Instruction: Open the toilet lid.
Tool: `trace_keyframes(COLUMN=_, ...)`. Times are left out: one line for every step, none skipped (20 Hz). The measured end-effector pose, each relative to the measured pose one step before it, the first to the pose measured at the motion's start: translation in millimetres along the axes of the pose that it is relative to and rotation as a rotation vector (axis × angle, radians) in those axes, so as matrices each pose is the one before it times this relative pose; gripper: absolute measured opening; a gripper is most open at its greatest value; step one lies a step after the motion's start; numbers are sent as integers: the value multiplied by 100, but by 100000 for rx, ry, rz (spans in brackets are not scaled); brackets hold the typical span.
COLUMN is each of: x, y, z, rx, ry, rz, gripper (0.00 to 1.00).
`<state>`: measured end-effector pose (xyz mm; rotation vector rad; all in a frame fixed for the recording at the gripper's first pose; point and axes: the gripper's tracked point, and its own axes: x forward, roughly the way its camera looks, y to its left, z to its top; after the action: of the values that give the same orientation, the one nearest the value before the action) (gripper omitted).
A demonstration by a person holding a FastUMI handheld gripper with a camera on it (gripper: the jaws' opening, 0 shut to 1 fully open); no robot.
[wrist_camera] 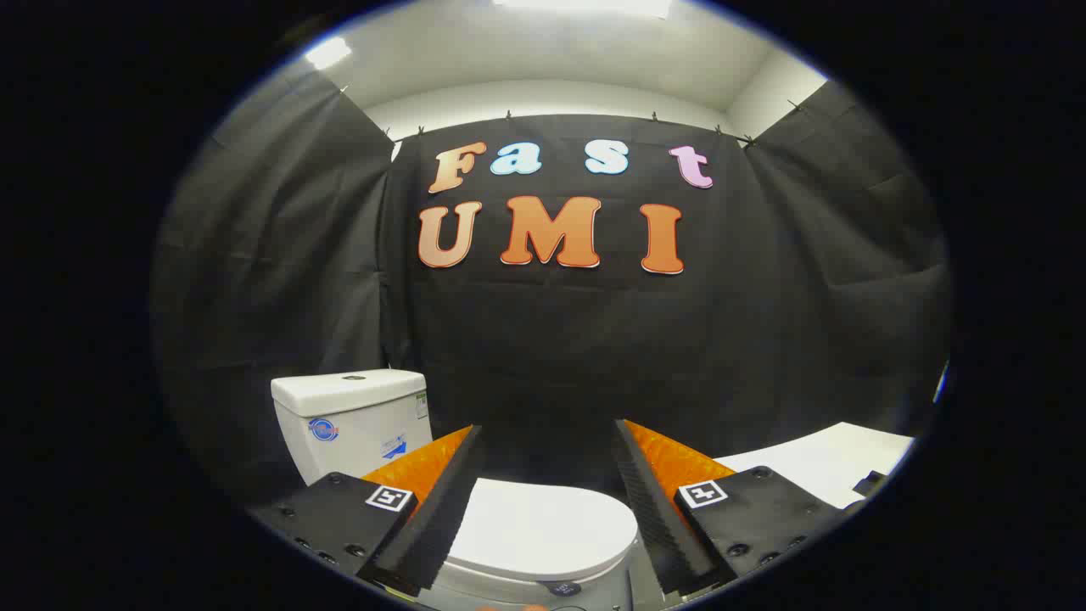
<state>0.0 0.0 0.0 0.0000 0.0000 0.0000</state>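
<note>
A white toilet stands low in front of me, its lid point(539, 530) lying flat and closed over the bowl. The white tank point(352, 420) rises behind the lid, to the left of my left finger. My gripper point(547, 437) is open, its two fingers spread wide apart. The lid shows between and below the fingers, with nothing held between them. I cannot tell how far above the lid the fingers are.
Black cloth walls close the booth behind and on both sides of the toilet. A white flat surface point(827, 462) lies to the right, beyond my right finger, with a small dark object point(870, 484) on it.
</note>
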Motion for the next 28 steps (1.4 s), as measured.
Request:
trace_keyframes(x=27, y=8, z=81, rx=-130, ry=-146, rz=214, gripper=98)
trace_keyframes(x=-33, y=-15, z=33, rx=611, ry=-184, rz=-217, gripper=98)
trace_keyframes(x=52, y=-58, z=-5, rx=846, ry=-275, rz=-300, gripper=98)
trace_keyframes(x=18, y=-13, z=-38, rx=676, ry=-294, rz=-257, gripper=98)
trace_keyframes(x=71, y=-9, z=-85, rx=835, ry=-155, rz=-439, gripper=98)
trace_keyframes(x=5, y=12, z=-122, rx=865, ry=-54, rz=-279, gripper=98)
trace_keyframes(x=32, y=111, z=-101, rx=429, ry=-5, rz=-103, gripper=98)
trace_keyframes(x=70, y=49, z=-43, rx=-178, ry=27, rz=-116, gripper=98)
trace_keyframes(x=79, y=120, z=-16, rx=-701, ry=34, rz=-17, gripper=98)
trace_keyframes(x=-87, y=54, z=-32, rx=-630, ry=101, rz=121, gripper=98)
trace_keyframes(x=15, y=86, z=-87, rx=-510, ry=75, rz=114, gripper=98)
trace_keyframes(x=67, y=83, z=27, rx=-365, ry=68, rz=-65, gripper=98)
trace_keyframes(x=38, y=-126, z=-124, rx=-113, ry=136, rz=-277, gripper=98)
trace_keyframes(x=32, y=-54, z=-43, rx=12, ry=180, rz=-372, gripper=98)
trace_keyframes(x=-67, y=-105, z=11, rx=39, ry=93, rz=-271, gripper=98)
trace_keyframes(x=-118, y=-126, z=54, rx=-55, ry=-86, rz=-355, gripper=98)
trace_keyframes(x=-74, y=-138, z=99, rx=-168, ry=-379, rz=-238, gripper=98)
trace_keyframes(x=30, y=-65, z=103, rx=-149, ry=-307, rz=-319, gripper=98)
trace_keyframes(x=88, y=-68, z=-3, rx=-59, ry=-145, rz=-335, gripper=98)
trace_keyframes(x=-111, y=-3, z=33, rx=59, ry=-77, rz=-15, gripper=98)
trace_keyframes(x=10, y=-10, z=-19, rx=1, ry=199, rz=88, gripper=98)
trace_keyframes(x=88, y=22, z=-189, rx=-238, ry=296, rz=61, gripper=98)
trace_keyframes(x=-55, y=-19, z=-60, rx=-343, ry=37, rz=-110, gripper=98)
trace_keyframes(x=6, y=-110, z=60, rx=-156, ry=-70, rz=-191, gripper=98)
trace_keyframes(x=-13, y=-71, z=41, rx=240, ry=-45, rz=-316, gripper=98)
trace_keyframes(x=17, y=-53, z=71, rx=249, ry=-251, rz=-199, gripper=98)
trace_keyframes(x=33, y=-13, z=4, rx=61, ry=-251, rz=-210, gripper=98)
trace_keyframes(x=61, y=-67, z=124, rx=86, ry=-298, rz=-200, gripper=98)
